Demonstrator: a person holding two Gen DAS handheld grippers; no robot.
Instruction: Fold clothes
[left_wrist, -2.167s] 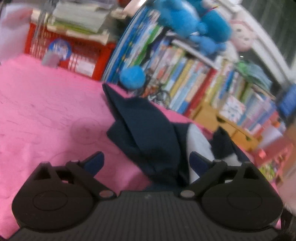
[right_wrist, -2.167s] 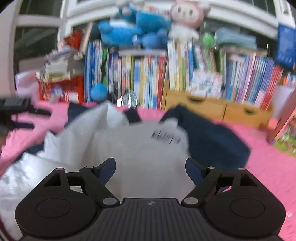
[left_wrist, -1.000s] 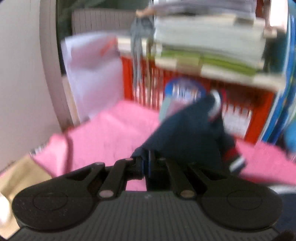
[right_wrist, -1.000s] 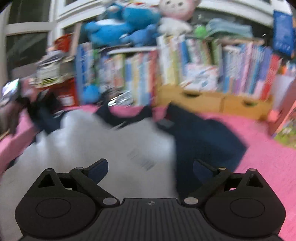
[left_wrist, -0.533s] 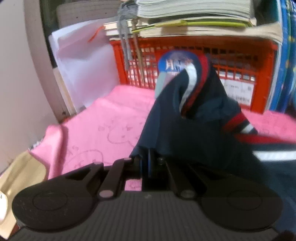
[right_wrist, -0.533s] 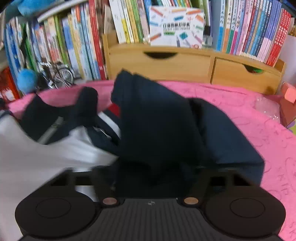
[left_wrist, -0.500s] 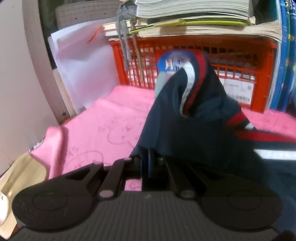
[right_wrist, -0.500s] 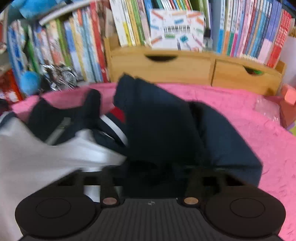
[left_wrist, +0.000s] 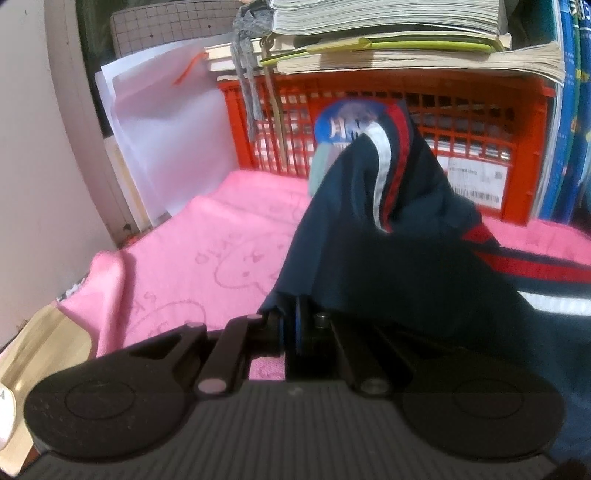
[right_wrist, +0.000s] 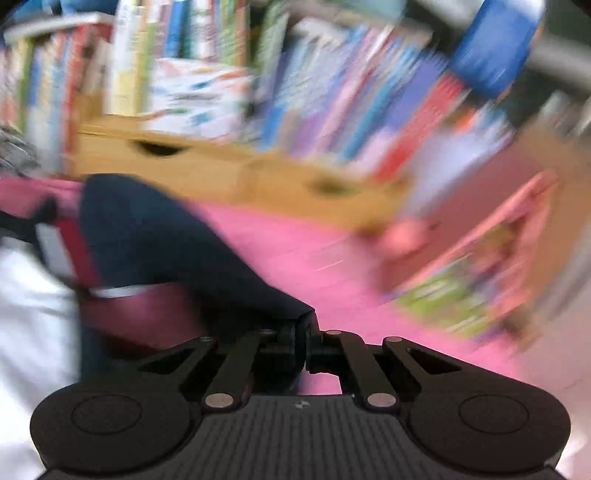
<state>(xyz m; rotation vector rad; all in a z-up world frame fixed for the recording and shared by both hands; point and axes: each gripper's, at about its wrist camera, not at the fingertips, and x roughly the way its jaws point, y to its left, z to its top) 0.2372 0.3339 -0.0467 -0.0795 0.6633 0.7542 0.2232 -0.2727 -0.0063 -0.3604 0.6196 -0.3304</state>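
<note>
Left wrist view. Left gripper (left_wrist: 291, 328): jaws together, clamped on a navy fold of the jacket (left_wrist: 388, 258). The cloth rises from the pinch into a peak with a white and red stripe, then drapes off to the right and over the right half of the gripper body. Beneath lies the pink blanket (left_wrist: 207, 251); behind stand an orange crate (left_wrist: 480, 122) with a stack of books (left_wrist: 388, 33) on top.
Risk: the pinch looks to sit close to the fabric's edge, so a hard pull from the far side could strip it free. Bunched layers in the bite may also carry a crease into the fold.
Lie: the long run of the jacket leads away to the right, toward the other hand; the held end points up and away from the camera.

Right wrist view, heavily blurred. Right gripper (right_wrist: 304, 339): jaws have just been closing and now meet on a navy corner of the jacket (right_wrist: 166, 251), which stretches up and left across the pink blanket (right_wrist: 314, 254) toward the white lining (right_wrist: 29, 314). A wooden drawer unit (right_wrist: 229, 177) and a row of books (right_wrist: 332, 92) stand behind.
Risk: the bite is on the very tip of the corner; a fast sweep could shake it loose or drag the garment askew.
Lie: long axis runs from the pinch leftward.
</note>
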